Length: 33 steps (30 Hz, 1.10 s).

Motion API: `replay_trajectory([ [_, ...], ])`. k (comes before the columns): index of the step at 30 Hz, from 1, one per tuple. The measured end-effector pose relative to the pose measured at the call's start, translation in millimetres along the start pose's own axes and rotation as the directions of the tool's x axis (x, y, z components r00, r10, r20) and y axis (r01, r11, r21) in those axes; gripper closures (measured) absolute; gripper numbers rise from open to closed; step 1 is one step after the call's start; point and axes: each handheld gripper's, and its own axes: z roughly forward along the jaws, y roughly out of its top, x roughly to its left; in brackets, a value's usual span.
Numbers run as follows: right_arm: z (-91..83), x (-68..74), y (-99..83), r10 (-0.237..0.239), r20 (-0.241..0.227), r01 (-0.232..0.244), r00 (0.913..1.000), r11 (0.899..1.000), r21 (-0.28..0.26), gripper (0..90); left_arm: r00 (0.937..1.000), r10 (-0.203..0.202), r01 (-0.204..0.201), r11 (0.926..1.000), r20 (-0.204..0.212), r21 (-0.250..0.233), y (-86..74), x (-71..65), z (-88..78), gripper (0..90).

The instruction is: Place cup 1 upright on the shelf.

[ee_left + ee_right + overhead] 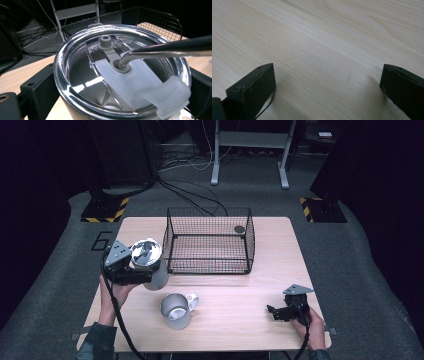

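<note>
A steel tumbler (150, 265) with a clear lid (82, 75) and a bent metal straw (170, 47) is held just above the table's left side. My left gripper (150, 272) is shut on it, with one black jaw on each side of its body in the left gripper view. In front of it a steel mug (176, 311) with a pale handle stands on the wood. Near the front right corner, my right gripper (274, 312) rests low over the table. In the right gripper view (327, 80) its jaws stand wide apart with bare wood between them.
A black wire basket (209, 265) stands at the back middle of the wooden table (240, 320), with a small dark round object (239, 229) near its back right corner. Cables and a metal frame lie on the floor beyond.
</note>
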Motion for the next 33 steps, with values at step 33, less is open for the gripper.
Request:
replay_trajectory([
  [33,-0.2,-1.3,-0.2,-0.008,-0.007,0.008,0.9999,1.0,0.0,0.0,0.9926,0.076,-0.075,0.9971,0.094,-0.015,48.6,-16.4,33.4,3.7],
])
